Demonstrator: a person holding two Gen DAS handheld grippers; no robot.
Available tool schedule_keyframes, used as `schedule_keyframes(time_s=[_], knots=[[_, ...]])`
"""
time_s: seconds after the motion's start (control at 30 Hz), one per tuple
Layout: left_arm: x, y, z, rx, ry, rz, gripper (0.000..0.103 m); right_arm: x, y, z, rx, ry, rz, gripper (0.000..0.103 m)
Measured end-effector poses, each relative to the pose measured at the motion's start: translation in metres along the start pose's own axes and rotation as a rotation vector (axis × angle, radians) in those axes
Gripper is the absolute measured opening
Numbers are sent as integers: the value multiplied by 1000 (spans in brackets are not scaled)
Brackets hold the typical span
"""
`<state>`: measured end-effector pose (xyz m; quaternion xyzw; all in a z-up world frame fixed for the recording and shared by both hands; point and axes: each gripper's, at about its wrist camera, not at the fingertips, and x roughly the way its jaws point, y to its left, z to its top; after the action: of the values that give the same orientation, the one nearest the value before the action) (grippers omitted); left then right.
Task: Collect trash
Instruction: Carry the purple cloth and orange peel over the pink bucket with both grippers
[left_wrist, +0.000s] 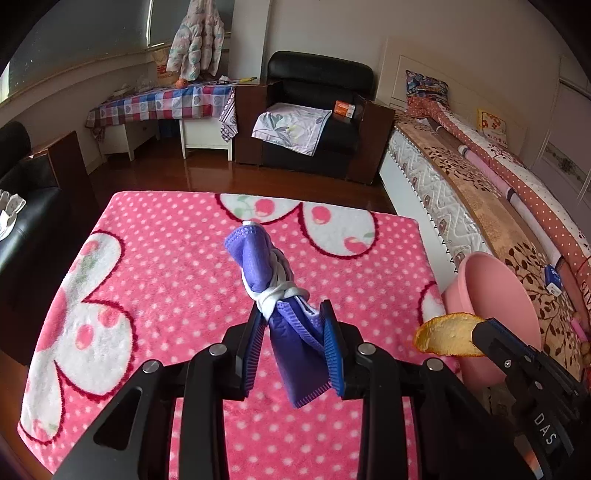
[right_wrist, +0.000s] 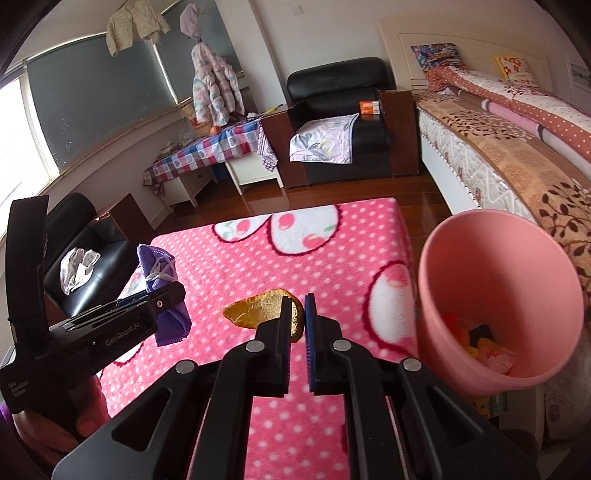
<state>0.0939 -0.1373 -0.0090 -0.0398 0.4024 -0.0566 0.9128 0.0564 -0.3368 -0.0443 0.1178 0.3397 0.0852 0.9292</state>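
My left gripper (left_wrist: 293, 314) is shut on a rolled purple face mask (left_wrist: 266, 269) tied with its white ear loops, held above the pink dotted blanket (left_wrist: 166, 266). It also shows in the right wrist view (right_wrist: 159, 280), at the left. My right gripper (right_wrist: 297, 301) is shut on a piece of orange peel (right_wrist: 258, 310), also held above the blanket; the peel shows in the left wrist view (left_wrist: 445, 334). A pink bin (right_wrist: 498, 280) stands at the blanket's right edge, with colourful scraps inside (right_wrist: 476, 343). It shows in the left wrist view too (left_wrist: 491, 284).
A bed (right_wrist: 517, 147) with quilts runs along the right. A black armchair (right_wrist: 340, 122) with a cloth stands at the back, a checked-cloth table (right_wrist: 207, 151) to its left. Another black chair (right_wrist: 92, 266) holds a white crumpled item.
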Motion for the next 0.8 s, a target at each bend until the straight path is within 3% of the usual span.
schedule_keyframes(time_s=[0.47, 0.8], knots=[[-3, -62, 7, 114, -22, -73, 30, -31, -50, 4, 87, -64, -99, 7], [-9, -98, 13, 168, -54, -172, 30, -46, -86, 5, 150, -100, -173, 7]])
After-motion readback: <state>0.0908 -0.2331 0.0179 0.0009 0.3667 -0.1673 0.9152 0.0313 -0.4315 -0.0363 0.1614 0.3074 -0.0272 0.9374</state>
